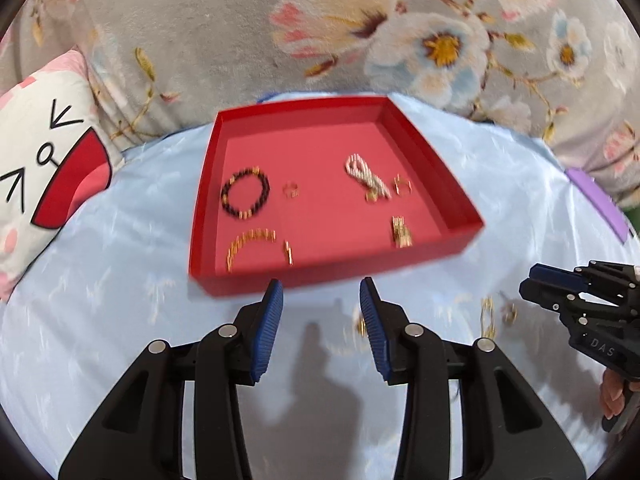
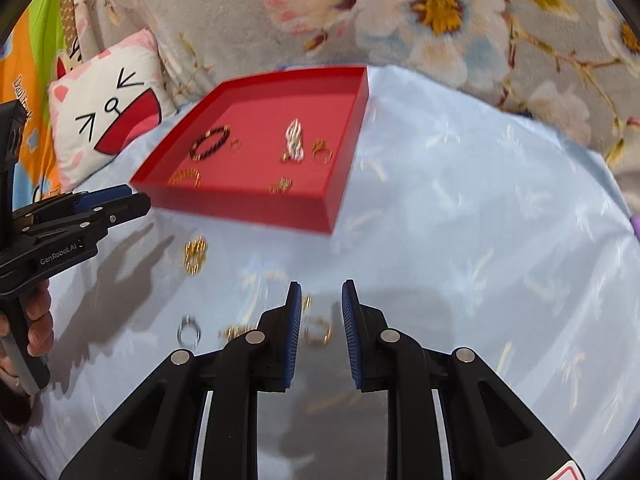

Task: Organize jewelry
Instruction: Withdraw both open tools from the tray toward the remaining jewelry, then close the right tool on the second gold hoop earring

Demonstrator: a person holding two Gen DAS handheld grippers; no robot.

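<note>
Jewelry still to be sorted lies loose on the pale blue satin cloth, on the near side of the shallow red cardboard tray, which already carries a dark beaded bracelet, a pale braided chain and several small gold pieces.

Going left to right in the right wrist view: the left hand-held gripper comes in from the left edge, tips near the tray's near left corner. In its own view its jaws stand apart with nothing between them, released and empty. A small silver ring lies near and left, a cluster of gold links farther off toward the tray, then a short gold chain piece.

The thin gold ring lies flat directly in line with the right hand-held gripper, showing in the narrow gap between its blue pads; the jaws are only slightly parted and grasp nothing. A ring has no long axis to align with.

By my judgement the right hand is plainly nearer, and the move turns on lowering straight onto it.
</note>
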